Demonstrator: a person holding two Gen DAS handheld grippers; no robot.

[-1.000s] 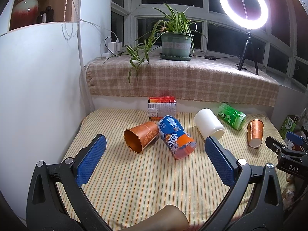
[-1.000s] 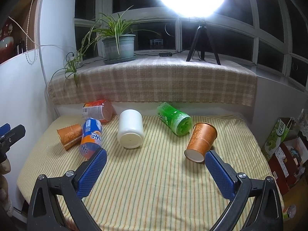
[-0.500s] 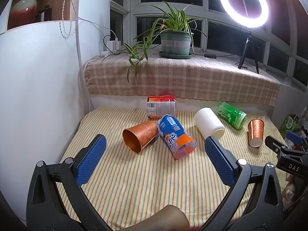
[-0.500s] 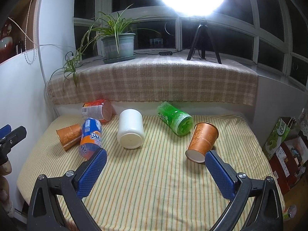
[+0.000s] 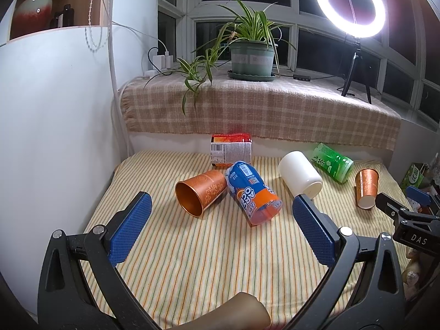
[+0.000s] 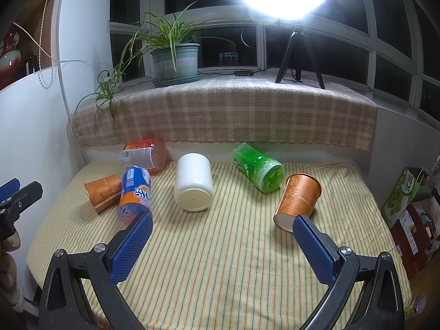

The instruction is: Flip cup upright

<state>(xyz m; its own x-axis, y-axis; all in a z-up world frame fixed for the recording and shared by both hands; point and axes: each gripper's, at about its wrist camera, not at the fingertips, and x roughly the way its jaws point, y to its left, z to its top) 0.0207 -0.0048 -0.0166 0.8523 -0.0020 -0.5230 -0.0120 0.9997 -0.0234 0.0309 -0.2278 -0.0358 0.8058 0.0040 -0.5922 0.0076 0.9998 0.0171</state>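
Note:
Two orange paper cups lie on their sides on the striped table. One cup (image 5: 202,194) lies left of centre with its mouth toward me, touching a blue-orange can (image 5: 251,192); it shows in the right wrist view (image 6: 102,192) too. The other cup (image 6: 298,200) lies at the right with its base toward me, also seen in the left wrist view (image 5: 365,188). My left gripper (image 5: 220,233) is open and empty, short of the left cup. My right gripper (image 6: 221,247) is open and empty, its right fingertip close to the right cup.
A white jar (image 6: 194,183), a green bottle (image 6: 257,170) and a red-orange can (image 6: 144,155) lie on the striped cloth (image 6: 220,261). A plaid-covered sill holds a potted plant (image 5: 251,55) and a ring light (image 5: 349,5). A white wall (image 5: 55,137) stands left; boxes (image 6: 412,206) stand right.
Both grippers have drifted very slightly; the objects lie as before and both grippers stay open.

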